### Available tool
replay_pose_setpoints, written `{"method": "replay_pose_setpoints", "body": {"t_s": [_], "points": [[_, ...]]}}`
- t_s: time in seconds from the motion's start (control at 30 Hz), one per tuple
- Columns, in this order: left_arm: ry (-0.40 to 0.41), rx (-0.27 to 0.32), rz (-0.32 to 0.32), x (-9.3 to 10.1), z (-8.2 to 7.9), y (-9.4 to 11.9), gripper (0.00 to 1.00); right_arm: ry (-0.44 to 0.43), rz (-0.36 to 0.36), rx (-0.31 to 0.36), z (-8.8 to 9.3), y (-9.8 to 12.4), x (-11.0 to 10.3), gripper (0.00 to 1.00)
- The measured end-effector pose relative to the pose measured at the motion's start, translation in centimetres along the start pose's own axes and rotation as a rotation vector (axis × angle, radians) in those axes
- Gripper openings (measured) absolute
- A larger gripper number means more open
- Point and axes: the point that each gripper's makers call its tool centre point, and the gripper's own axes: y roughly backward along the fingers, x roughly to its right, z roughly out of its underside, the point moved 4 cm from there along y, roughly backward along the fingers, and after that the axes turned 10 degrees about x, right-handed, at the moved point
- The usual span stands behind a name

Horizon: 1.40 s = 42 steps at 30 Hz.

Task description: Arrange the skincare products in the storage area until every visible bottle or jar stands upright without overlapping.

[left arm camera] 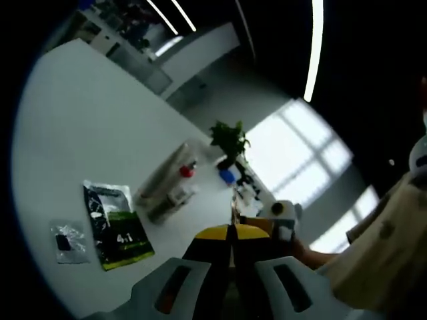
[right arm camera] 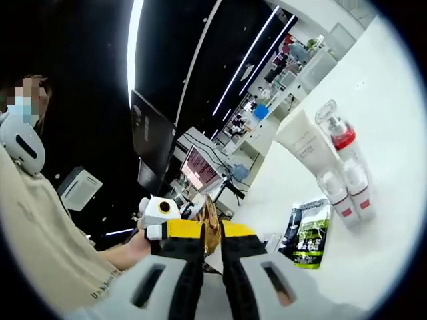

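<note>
The skincare products lay flat on the white surface (left arm camera: 80, 127), none standing. In the right gripper view a white tube (right arm camera: 308, 148) stretched toward the far edge, with a clear bottle (right arm camera: 339, 137) bearing a red band beside it and two small white bottles (right arm camera: 349, 191) with red labels lying side by side just below. A black-and-green sachet (right arm camera: 308, 235) rested near them, closer to the camera. In the left gripper view the same group sat mid-surface: the tube (left arm camera: 162, 175), the red-banded bottle (left arm camera: 187, 171) and the sachet (left arm camera: 117, 227), with a small clear packet (left arm camera: 68, 241) just beside the sachet toward the near edge. A potted plant (left arm camera: 229, 141) and a blue object (left arm camera: 227, 176) stood at the far edge. The left claw (left arm camera: 231, 253) was pressed closed with nothing between its jaws. The right claw (right arm camera: 212, 257) was nearly closed; a brownish thing sat at its tips, and whether it gripped it could not be told. A person in a beige top (right arm camera: 40, 227) stood alongside.
</note>
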Motion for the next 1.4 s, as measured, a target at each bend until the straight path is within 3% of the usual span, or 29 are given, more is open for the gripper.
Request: {"method": "replay_pose_setpoints", "body": {"t_s": [0.23,0.4,0.57,0.83,0.97,1.4], "points": [[-0.02,-0.098,0.022,0.4,1.6,-0.2,0.0,0.004,-0.018,-0.017,0.0,-0.2,-0.2,0.08],[-0.014,-0.116,0.04,0.6,1.9,-0.3,0.0,-0.005,-0.02,-0.033,0.3,-0.1,-0.3,0.07],[-0.019,-0.127,0.04,0.4,2.0,-0.3,0.0,-0.007,-0.037,-0.041,0.5,0.0,-0.6,0.01],[-0.014,-0.066,0.078,0.6,1.3,-0.9,0.0,-0.081,-0.037,0.058,-0.7,-0.5,-0.8,0.01],[0.002,-0.066,0.081,0.6,1.8,-1.5,0.0,-0.105,-0.014,0.096,-1.0,-0.3,-0.4,0.01],[-0.009,-0.167,0.089,0.8,4.6,-2.3,0.02,-0.156,0.033,0.187,-2.0,0.0,0.7,0.01]]}}
